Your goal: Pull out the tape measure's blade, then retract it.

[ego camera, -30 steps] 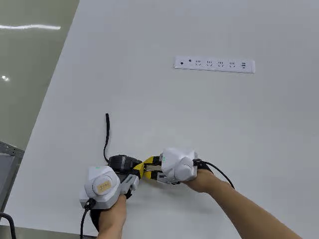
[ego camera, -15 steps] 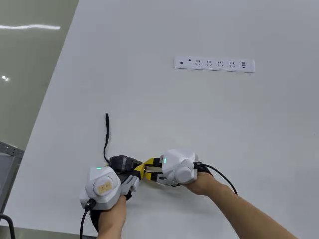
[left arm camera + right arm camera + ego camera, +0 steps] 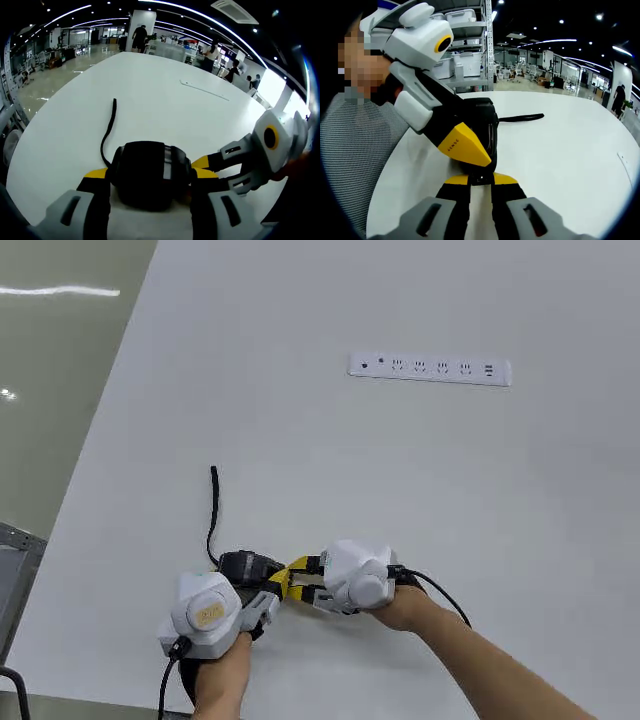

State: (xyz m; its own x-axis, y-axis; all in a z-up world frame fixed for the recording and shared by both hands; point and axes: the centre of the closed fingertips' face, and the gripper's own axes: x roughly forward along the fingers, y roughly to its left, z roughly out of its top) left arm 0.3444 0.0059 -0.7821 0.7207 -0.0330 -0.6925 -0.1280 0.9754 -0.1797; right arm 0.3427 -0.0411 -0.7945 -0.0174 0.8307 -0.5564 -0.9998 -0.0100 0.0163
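Left gripper (image 3: 150,172): jaws are spread to the width of the tape measure (image 3: 246,565) and pressed on both flanks of its black case, one yellow-tipped jaw at 9 o'clock of the case, the other at 3 o'clock, as seen in the left gripper view. The case is held firmly, low over the table (image 3: 330,460); whether it rests on the surface cannot be told.

Right gripper (image 3: 480,179): jaws are drawn almost together, with the yellow tips set right against the near edge of the case. A small dark piece is seen between the tips; whether it is the blade's end cannot be told. No length of blade can be made out.

In the head view the case is placed toward 7 o'clock of the picture. The left gripper is met at its 6 o'clock and the right gripper at its 4 o'clock, tips nearly touching.

A black strap (image 3: 213,510) is trailed from the case toward 11 o'clock, lying flat on the table.

A white power strip (image 3: 429,368) is noted well apart, toward 1 o'clock of the case.

A hand (image 3: 222,675) is wrapped under the left gripper, and another hand (image 3: 405,605) behind the right one.
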